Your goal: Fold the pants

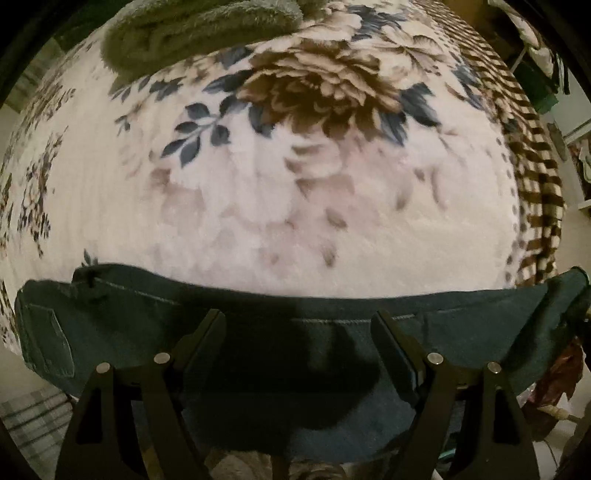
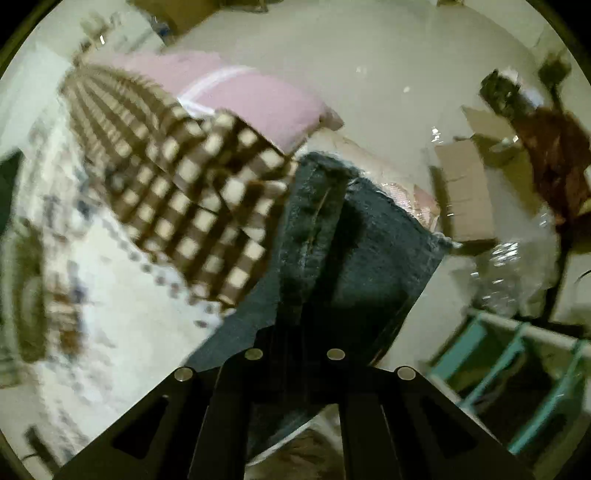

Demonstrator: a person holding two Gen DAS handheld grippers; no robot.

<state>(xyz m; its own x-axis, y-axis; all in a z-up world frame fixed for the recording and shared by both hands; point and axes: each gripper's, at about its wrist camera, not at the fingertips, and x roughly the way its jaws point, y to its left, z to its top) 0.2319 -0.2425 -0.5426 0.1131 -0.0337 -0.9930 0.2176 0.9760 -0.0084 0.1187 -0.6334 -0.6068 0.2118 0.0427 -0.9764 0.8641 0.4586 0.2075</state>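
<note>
The dark blue jeans (image 1: 147, 314) lie along the near edge of the floral blanket (image 1: 258, 206), with a back pocket at the left. My left gripper (image 1: 299, 325) is open above the jeans, its fingers wide apart with nothing between them. In the right wrist view my right gripper (image 2: 295, 332) is shut on the jeans (image 2: 369, 240). A leg end hangs from it, lifted over the bed's edge. The fingertips are hidden in the cloth.
A folded olive-green towel (image 1: 192, 33) lies at the far side of the bed. A brown-and-cream checked border (image 2: 192, 177) runs along the blanket edge, beside a pink pillow (image 2: 258, 96). Cardboard boxes (image 2: 469, 184) and a teal rack (image 2: 517, 369) stand on the floor.
</note>
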